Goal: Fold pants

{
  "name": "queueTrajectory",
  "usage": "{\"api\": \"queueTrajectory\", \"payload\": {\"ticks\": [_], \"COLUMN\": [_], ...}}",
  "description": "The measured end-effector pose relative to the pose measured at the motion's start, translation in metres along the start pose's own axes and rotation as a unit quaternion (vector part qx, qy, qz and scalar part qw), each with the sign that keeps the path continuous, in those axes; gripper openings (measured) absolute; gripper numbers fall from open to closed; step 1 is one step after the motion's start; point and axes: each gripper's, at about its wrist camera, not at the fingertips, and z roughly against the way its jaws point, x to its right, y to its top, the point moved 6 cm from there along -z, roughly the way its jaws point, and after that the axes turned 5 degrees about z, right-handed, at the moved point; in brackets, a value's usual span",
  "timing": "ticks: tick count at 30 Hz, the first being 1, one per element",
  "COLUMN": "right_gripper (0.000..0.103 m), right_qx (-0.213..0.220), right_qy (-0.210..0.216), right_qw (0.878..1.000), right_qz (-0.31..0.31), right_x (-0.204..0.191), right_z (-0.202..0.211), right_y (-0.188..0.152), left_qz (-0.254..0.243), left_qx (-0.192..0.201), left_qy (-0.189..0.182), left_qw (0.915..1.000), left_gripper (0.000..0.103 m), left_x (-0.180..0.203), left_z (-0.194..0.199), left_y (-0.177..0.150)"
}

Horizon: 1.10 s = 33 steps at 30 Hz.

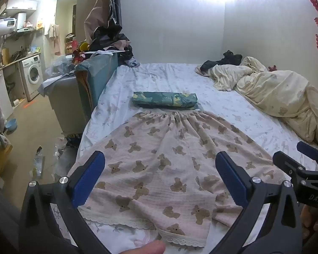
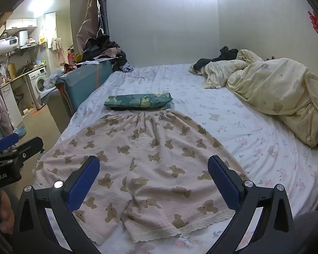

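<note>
Pink bear-print pants (image 1: 165, 158) lie flat on the bed, waistband far, lace-trimmed leg hems near me; they also show in the right wrist view (image 2: 150, 160). My left gripper (image 1: 159, 180) is open and empty, hovering above the left leg near its hem. My right gripper (image 2: 153, 184) is open and empty above the right leg near its hem. The right gripper also shows at the right edge of the left wrist view (image 1: 303, 165). The left gripper shows at the left edge of the right wrist view (image 2: 12, 152).
A folded green patterned garment (image 1: 165, 100) lies just past the waistband. A crumpled yellow duvet (image 1: 273, 91) fills the bed's right side. A teal box (image 1: 95, 74) and a clothes heap stand at the bed's left edge, with floor and a washing machine (image 1: 32, 74) beyond.
</note>
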Motion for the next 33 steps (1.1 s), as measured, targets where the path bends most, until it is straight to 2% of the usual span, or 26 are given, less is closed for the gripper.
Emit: {"api": "queueTrajectory", "payload": {"ticks": [33], "right_gripper": [0.103], "right_qx": [0.0], "right_qy": [0.0], "right_qw": [1.0], "right_qz": [0.0], "right_x": [-0.001], "right_z": [0.0008], "right_y": [0.0008], "left_qz": [-0.012], "left_qx": [0.005], "left_qy": [0.001], "left_qw": [0.9999], "left_gripper": [0.103], "left_x": [0.0017], "left_z": [-0.0014], "left_y": [0.0023]}}
